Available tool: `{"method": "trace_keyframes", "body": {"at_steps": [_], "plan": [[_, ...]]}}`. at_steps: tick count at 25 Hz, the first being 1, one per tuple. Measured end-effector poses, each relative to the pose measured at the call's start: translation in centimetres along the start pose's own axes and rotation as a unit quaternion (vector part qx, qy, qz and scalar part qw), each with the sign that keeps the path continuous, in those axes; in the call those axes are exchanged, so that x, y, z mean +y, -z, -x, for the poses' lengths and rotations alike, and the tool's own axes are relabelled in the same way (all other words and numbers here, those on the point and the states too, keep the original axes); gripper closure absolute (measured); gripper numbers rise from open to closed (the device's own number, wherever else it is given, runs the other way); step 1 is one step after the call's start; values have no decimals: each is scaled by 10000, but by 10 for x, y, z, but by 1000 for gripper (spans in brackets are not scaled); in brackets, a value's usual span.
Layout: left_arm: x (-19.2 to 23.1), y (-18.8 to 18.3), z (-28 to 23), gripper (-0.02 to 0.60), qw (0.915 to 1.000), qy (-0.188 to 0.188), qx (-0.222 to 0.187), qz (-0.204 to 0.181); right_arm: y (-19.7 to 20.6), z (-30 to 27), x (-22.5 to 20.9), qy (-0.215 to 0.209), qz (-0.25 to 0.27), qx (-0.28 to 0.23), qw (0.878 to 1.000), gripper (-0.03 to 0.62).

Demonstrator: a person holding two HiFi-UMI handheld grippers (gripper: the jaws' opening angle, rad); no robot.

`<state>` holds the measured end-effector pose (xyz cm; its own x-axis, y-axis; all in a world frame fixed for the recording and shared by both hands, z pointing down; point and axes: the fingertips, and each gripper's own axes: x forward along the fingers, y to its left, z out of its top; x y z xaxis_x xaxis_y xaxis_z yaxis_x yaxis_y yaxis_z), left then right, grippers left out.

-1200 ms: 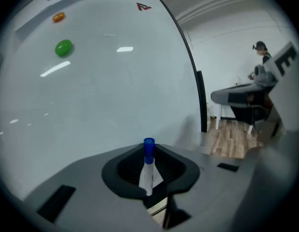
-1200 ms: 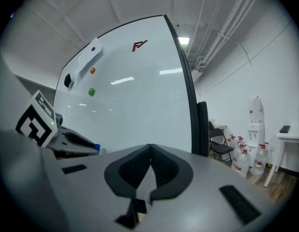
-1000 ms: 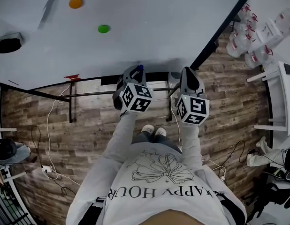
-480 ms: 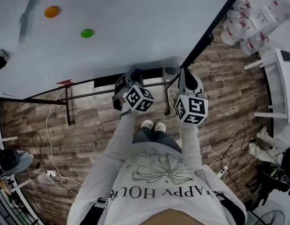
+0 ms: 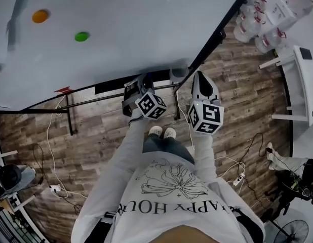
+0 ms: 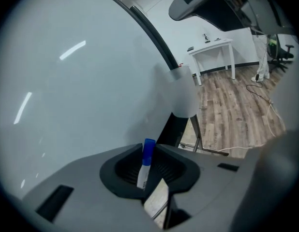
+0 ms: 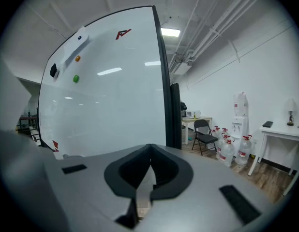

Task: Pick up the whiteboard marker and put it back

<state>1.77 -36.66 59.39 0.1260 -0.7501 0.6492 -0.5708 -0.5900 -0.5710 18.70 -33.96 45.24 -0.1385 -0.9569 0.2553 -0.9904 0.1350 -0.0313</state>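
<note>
Nearest the person, the left gripper had kept its place beside the right gripper over the last second. Its jaws were clamped on the whiteboard marker, so the pick-up looked done and the put-back not yet. The right gripper's jaws were pressed together with nothing between them. The marker's long axis ran along the left gripper's reach, white barrel seated between the jaws. Its blue cap poked out past the tips toward the whiteboard. Beyond, the board's dark lower ledge lay just ahead. The orange magnet and green magnet had slid leftward in the head view. That suggested the person had turned toward the board's right end, probably to line up a return spot.
</note>
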Motion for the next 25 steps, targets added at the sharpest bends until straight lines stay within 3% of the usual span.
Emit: {"method": "trace_keyframes", "body": {"at_steps": [14, 19, 25], "plan": [[-30, 5, -16, 502, 9990, 431, 44, 105, 4, 10, -15, 125, 29, 53, 9999, 591], [-35, 7, -18, 494, 9980, 533, 27, 339, 3, 12, -14, 120, 66, 38, 9999, 591], [-20, -4, -2, 492, 9974, 365, -185, 591, -4, 15, -7, 34, 111, -39, 9999, 591]]}}
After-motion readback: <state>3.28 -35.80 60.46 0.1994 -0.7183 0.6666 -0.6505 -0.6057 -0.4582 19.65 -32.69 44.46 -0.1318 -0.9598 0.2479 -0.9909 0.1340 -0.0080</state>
